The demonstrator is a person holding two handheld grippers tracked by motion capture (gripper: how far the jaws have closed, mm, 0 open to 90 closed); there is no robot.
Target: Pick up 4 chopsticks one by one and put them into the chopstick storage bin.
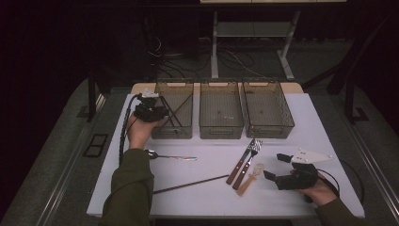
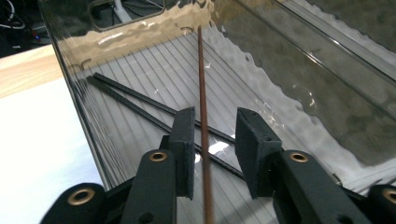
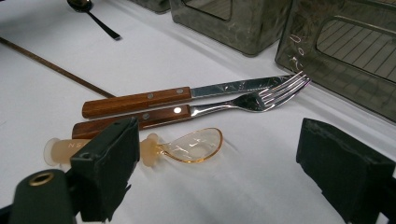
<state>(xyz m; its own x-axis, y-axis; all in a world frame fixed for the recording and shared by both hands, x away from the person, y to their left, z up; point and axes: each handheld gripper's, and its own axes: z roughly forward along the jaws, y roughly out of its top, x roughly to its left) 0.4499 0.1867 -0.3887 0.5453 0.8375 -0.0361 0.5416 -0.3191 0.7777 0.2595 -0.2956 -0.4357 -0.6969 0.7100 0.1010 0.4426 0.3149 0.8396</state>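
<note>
Left gripper (image 2: pixel 212 154): held over the leftmost clear bin (image 2: pixel 88 121), jaws parted, pads released.
Brown chopstick (image 2: pixel 203 116): runs up the gap between the left gripper's fingers (image 2: pixel 184 144), apart from both pads, its far end down in the bin.
Black chopsticks (image 2: pixel 140 105): two, lying crosswise on the bin floor just beyond the fingertips.
Right gripper (image 3: pixel 224 172): jaws wide, nothing between them, low over the white table (image 3: pixel 261 182).
Amber spoon (image 3: pixel 187 147): just ahead of the right gripper's left finger (image 3: pixel 107 163).
Knife (image 3: pixel 154 100) and fork (image 3: pixel 196 112): side by side, just beyond the amber spoon.
Second brown chopstick (image 1: pixel 188 184): on the table, well left of the right gripper.
</note>
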